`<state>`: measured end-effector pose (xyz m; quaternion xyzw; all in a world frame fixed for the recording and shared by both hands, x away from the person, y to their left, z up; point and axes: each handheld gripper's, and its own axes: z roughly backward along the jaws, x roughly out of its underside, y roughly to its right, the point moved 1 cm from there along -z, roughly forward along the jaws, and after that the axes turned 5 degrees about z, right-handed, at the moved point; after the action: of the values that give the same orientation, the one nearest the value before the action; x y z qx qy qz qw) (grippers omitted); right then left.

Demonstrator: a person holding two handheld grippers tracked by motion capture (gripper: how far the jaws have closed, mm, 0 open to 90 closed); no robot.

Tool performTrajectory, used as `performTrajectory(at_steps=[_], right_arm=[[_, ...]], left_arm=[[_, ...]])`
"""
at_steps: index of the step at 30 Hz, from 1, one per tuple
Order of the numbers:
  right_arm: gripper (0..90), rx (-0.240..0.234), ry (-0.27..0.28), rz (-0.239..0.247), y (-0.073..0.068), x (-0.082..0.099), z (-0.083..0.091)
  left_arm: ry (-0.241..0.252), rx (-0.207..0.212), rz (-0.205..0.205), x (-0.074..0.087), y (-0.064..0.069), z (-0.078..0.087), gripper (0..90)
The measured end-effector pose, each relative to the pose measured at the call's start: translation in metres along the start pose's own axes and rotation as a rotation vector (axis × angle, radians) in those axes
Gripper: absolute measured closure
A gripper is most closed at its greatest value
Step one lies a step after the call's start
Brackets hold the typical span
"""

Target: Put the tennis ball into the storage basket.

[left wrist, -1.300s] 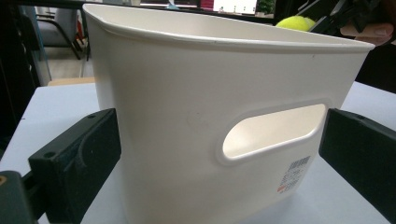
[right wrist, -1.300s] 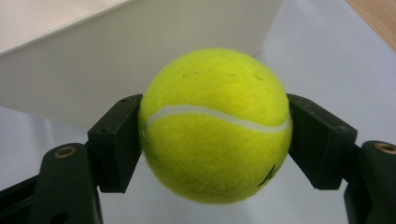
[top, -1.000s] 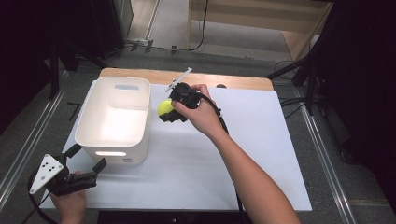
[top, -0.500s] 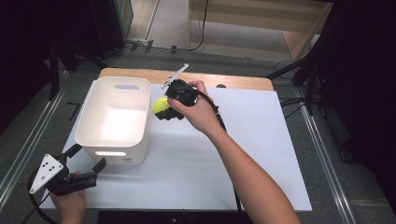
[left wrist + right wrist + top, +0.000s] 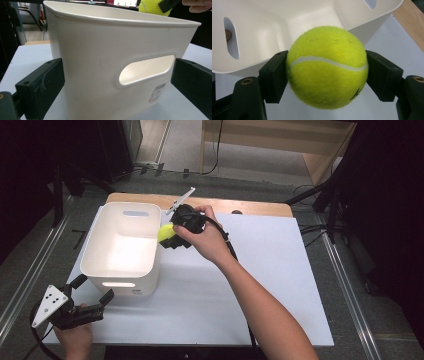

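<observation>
Gripping tennis ball (image 5: 327,67) beside bin (image 5: 107,255)

- Tennis ball (image 5: 327,67): fuzzy yellow-green with a curved white seam and a small dark mark low on one side. It is clamped between the two black jaws of the right gripper (image 5: 167,236), pads pressing its opposite sides.
- White bin (image 5: 121,270): open-topped with handle slots, upright, just beyond the gripped ball, whose edge overlaps its rim.
</observation>
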<state>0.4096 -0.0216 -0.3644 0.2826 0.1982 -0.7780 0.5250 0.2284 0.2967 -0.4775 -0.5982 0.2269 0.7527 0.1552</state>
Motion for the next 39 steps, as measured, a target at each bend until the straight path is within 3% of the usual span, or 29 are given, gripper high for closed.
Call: performTrajectory(at_steps=[19,39], right_arm=[[23.8,0.001,0.021,0.017,-0.006,-0.014,0.004],[23.8,-0.037,0.029,0.054,-0.02,-0.033,-0.005]], left_arm=[[0.001,0.001,0.002,0.0,0.0,0.0,0.0],[0.002,0.003,0.004,0.0,0.0,0.0,0.0]])
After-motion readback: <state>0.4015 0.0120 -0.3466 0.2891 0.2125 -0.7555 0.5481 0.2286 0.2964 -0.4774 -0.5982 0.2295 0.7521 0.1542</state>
